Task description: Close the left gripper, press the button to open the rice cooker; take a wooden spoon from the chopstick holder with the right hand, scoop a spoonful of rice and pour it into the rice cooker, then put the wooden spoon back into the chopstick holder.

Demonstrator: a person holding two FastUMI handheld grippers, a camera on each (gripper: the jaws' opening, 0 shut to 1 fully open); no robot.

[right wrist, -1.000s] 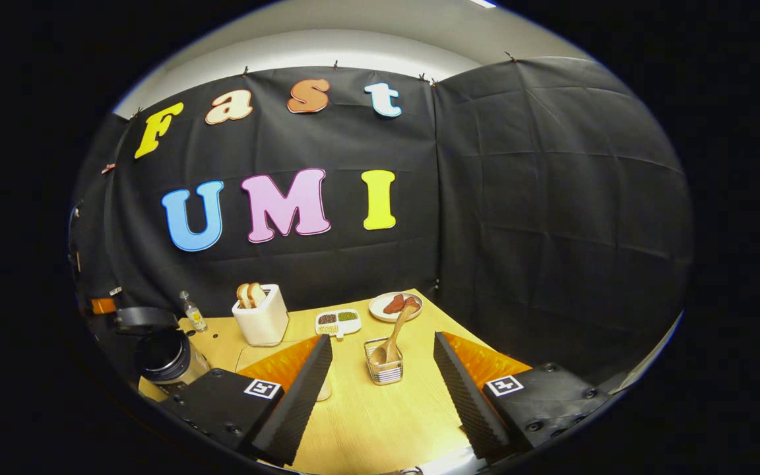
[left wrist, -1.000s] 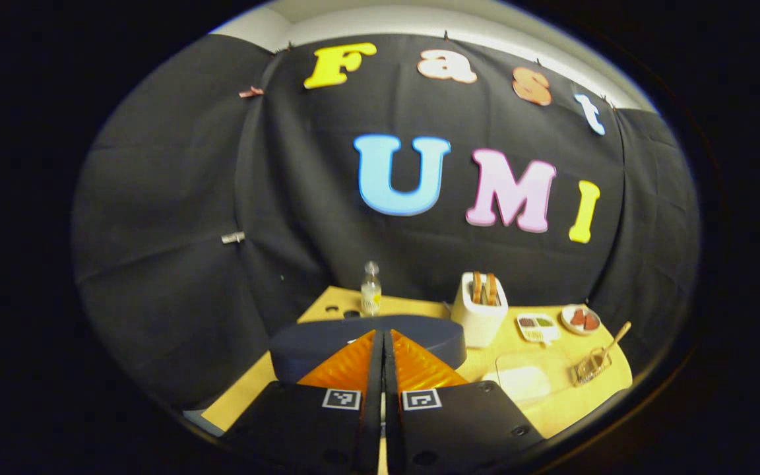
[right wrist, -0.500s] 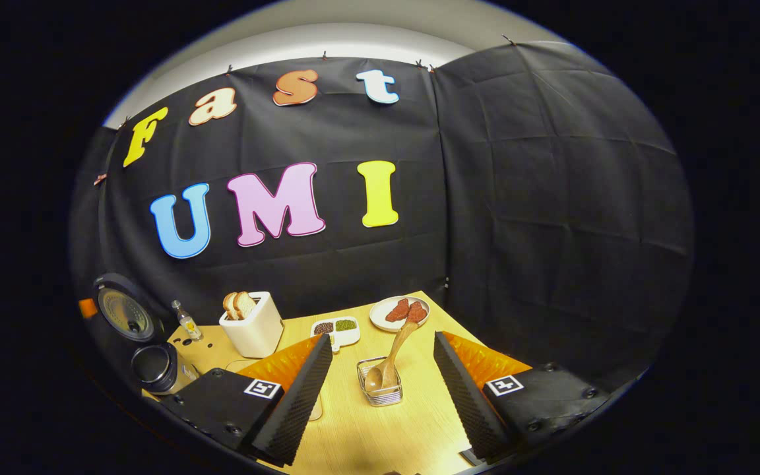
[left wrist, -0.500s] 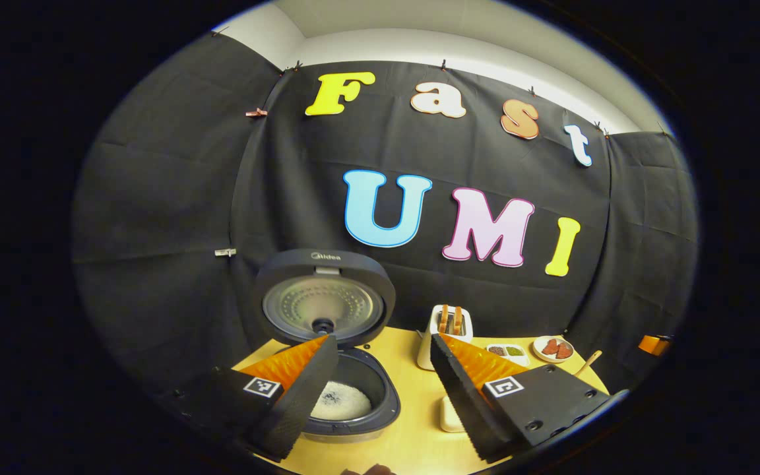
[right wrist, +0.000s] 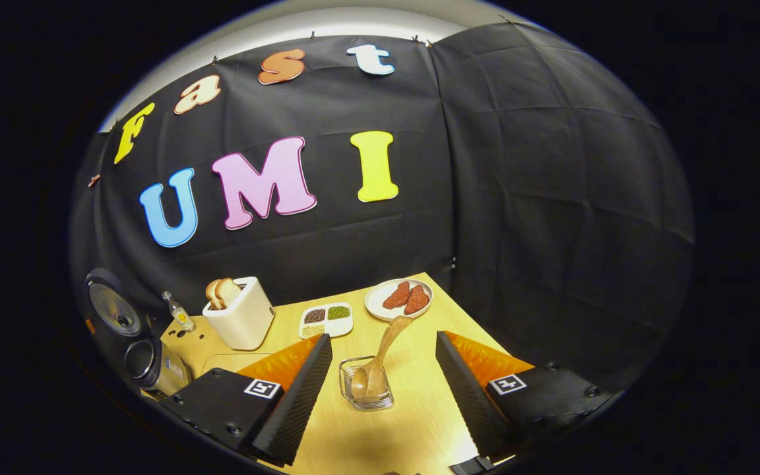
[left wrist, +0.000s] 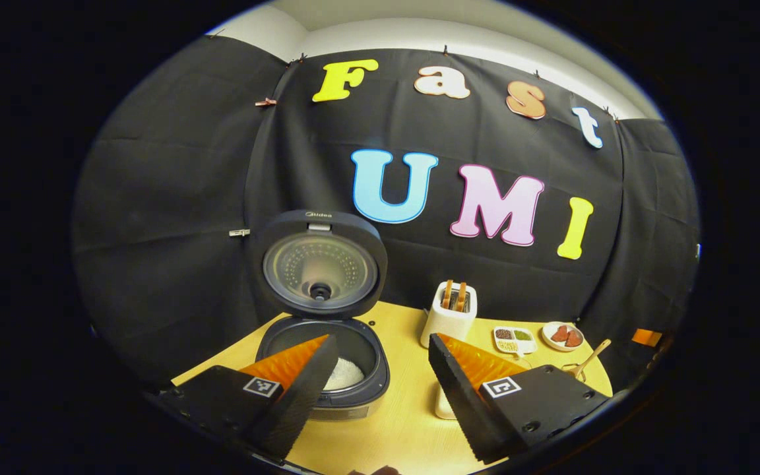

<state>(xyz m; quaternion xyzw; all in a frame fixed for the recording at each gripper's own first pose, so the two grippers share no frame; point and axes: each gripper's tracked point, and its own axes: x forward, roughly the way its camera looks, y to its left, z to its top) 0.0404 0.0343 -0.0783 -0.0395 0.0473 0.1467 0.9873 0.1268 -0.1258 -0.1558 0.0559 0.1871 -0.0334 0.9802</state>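
The dark rice cooker [left wrist: 324, 369] stands open on the wooden table, lid [left wrist: 319, 265] raised upright, white rice [left wrist: 344, 375] in its pot. My left gripper [left wrist: 380, 382] is open just in front of it, holding nothing. In the right gripper view the cooker [right wrist: 146, 359] sits at the far left. A wooden spoon [right wrist: 380, 359] leans bowl-down in the clear wire chopstick holder [right wrist: 365, 384], handle tilted toward the back right. My right gripper [right wrist: 383, 389] is open, its fingers on either side of the holder, apart from it. The spoon [left wrist: 592, 357] also appears far right in the left gripper view.
A white toaster [right wrist: 240, 312] with bread slices stands behind. Near it are a small bottle [right wrist: 175, 311], a divided dish of grains [right wrist: 326, 320] and a plate of red slices [right wrist: 398, 298]. A shallow pale container [left wrist: 444, 404] lies between the left gripper's fingers. The table's right edge [right wrist: 485, 326] is close.
My left gripper went from shut on the cooker's front to open and drew back; the lid sprang up. My right gripper moved forward and down toward the spoon holder.
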